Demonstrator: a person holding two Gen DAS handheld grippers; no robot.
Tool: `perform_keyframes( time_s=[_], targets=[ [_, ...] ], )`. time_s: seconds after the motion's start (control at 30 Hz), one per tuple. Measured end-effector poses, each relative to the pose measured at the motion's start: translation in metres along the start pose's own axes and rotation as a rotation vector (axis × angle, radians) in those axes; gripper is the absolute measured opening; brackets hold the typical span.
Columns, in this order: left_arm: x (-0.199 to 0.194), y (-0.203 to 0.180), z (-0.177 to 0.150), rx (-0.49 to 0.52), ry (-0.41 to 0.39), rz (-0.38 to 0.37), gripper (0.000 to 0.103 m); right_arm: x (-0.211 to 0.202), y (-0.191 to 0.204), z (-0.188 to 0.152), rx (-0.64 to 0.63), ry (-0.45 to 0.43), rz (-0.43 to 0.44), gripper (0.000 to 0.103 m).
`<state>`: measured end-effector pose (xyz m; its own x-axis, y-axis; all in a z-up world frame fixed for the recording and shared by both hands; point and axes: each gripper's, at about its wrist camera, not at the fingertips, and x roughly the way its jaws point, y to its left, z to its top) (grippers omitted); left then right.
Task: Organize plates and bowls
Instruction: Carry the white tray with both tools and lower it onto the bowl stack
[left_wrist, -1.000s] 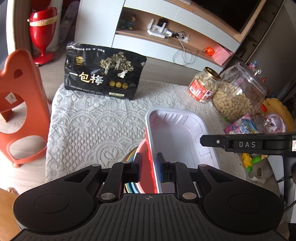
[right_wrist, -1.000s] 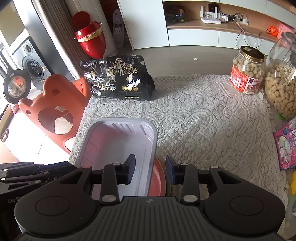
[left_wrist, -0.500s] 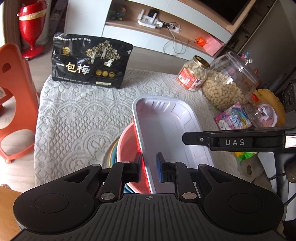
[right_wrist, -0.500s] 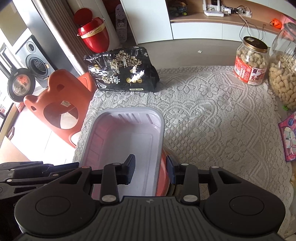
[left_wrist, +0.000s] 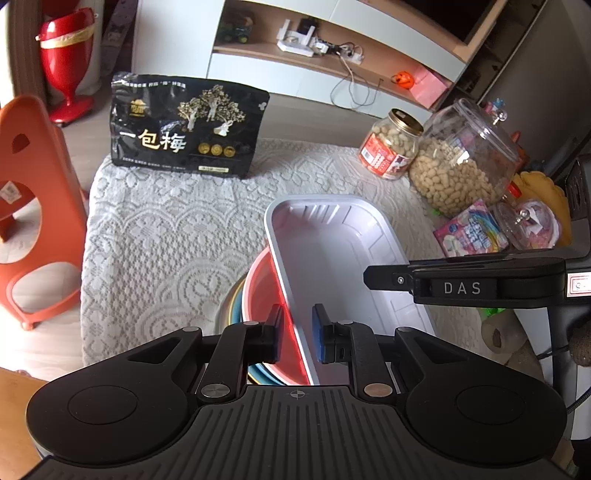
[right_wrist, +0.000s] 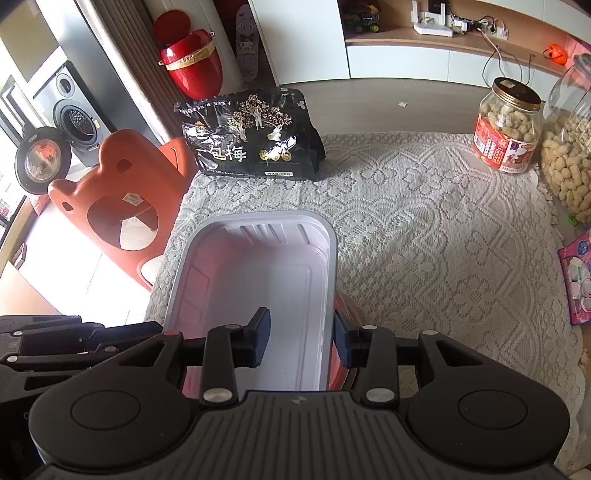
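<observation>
One white tray (left_wrist: 343, 251), one red bowl (left_wrist: 264, 291), two peanut jars (left_wrist: 391, 144), one black snack bag (left_wrist: 184, 125)

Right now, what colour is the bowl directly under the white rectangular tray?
Red, or coral-red. The bowl shows best in the left wrist view, beneath the tray.

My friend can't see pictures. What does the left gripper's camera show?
The left gripper has its fingers shut on the rim of a white tray, held over a red bowl on stacked plates. Behind, on a lace tablecloth, stand a black snack bag and peanut jars.
</observation>
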<state>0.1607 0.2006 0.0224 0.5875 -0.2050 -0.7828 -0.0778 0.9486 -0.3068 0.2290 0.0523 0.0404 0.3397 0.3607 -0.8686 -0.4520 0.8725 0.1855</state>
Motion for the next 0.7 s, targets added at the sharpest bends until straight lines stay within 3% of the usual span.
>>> perform_keyframes(
  time_s=[0.37, 0.7],
  targets=[
    [-0.0077, -0.0001, 0.0013, -0.007, -0.044, 0.027, 0.019, -0.0044, -0.0034, -0.0043, 0.0, -0.012, -0.01, 0.037],
    [-0.0036, -0.0031, -0.0021, -0.002, -0.012, 0.008, 0.019, -0.0066, -0.0001, -0.0058, -0.004, -0.005, 0.01, 0.037]
  ],
)
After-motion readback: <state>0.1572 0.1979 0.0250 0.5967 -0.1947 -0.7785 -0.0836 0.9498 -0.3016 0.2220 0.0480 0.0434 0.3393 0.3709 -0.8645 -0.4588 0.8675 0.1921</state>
